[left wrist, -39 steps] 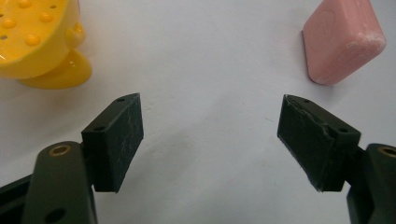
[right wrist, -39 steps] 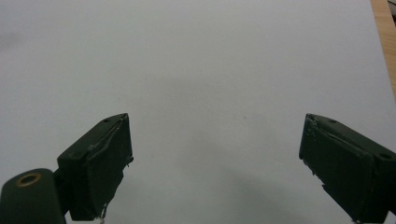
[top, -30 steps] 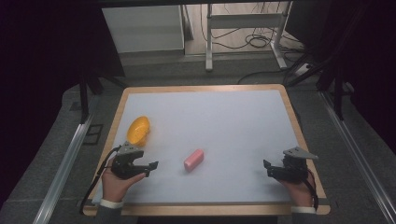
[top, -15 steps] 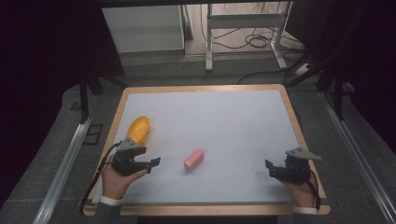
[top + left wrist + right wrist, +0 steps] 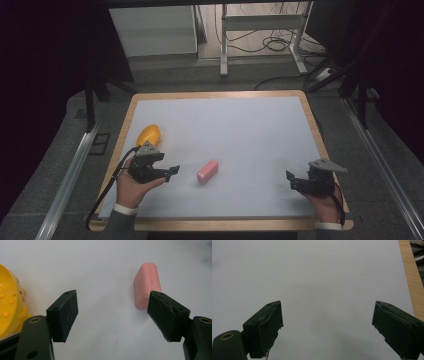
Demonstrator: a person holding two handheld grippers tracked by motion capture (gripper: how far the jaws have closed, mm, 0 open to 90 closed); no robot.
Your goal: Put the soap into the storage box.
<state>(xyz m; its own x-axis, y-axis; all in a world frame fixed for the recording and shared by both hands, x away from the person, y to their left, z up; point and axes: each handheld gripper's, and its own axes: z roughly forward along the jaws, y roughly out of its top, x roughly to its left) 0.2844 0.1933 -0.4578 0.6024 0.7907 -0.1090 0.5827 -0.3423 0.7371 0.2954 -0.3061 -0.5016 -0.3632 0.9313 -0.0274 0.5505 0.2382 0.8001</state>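
Near the counter's [image 5: 220, 112] front left, the left claw [image 5: 170, 172] gapes wide; centre it over the pink block [image 5: 207, 171] before closing.

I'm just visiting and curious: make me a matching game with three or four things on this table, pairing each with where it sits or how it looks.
Things:
1. pink block
2. yellow bowl
3. left gripper
4. right gripper

Descriptions:
A. open, near the table's right edge
B. lying flat near the middle
C. open, pointing towards the pink block
D. at the left, spotted

Pairs: 1-B, 2-D, 3-C, 4-A
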